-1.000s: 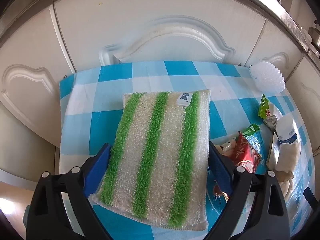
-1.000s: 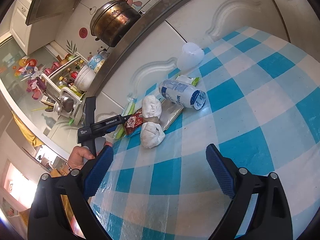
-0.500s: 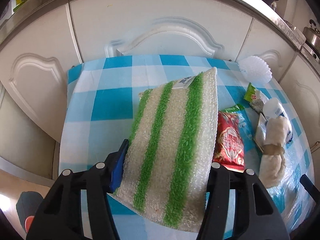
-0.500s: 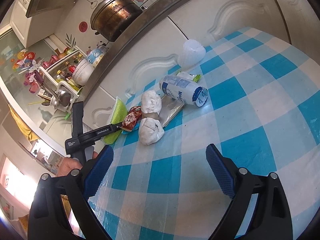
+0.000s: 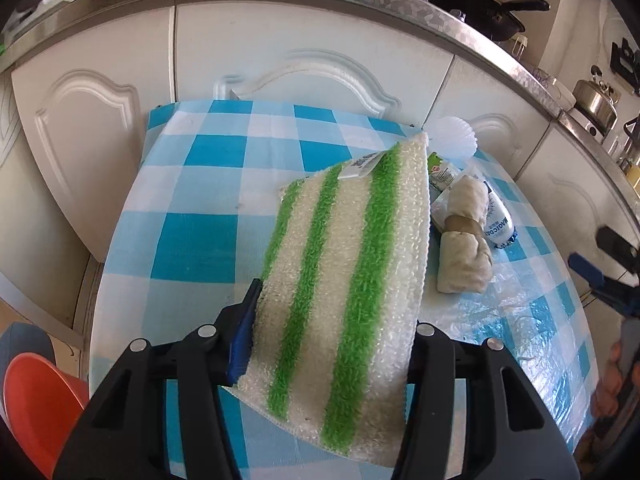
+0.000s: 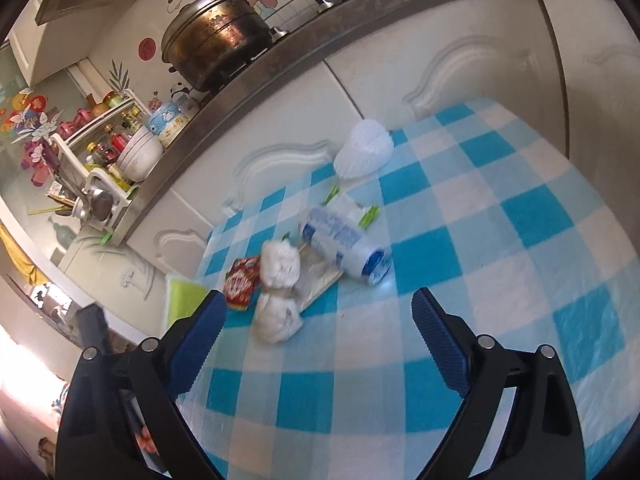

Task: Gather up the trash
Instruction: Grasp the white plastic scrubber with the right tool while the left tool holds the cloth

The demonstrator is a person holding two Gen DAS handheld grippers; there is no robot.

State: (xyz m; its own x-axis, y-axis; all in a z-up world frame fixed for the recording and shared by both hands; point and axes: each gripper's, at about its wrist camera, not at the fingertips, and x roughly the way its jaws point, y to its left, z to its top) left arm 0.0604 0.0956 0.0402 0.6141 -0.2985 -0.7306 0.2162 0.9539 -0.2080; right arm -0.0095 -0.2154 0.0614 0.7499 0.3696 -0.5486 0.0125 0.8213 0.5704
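From my remote seat, the blue-and-white checked desk fills both wrist views, pushed against white kitchen cabinets under a steel counter that carries a large metal pot. The biggest change since a second ago is the green-striped cleaning cloth: it lay flat on the desk then, and now it stands tilted up off the surface, clamped between the fingers of my left gripper, whose jaws have just been closing on it, with the cloth squeezed between them. The cloth now hides the red snack wrapper from the left view; the right view shows that wrapper lying on the desk just beside the white tied bag. My right gripper hangs over the desk with its fingers wide apart and nothing between them, nearer the trash pile than before. The trash sits clustered near the cabinet edge of the desk: the tied bag touching a flat clear packet, a white plastic bottle on its side beside them, small green-and-white wrappers behind it, and a white ribbed cup nearest the cabinets. I cannot tell what the bag or bottle hold.
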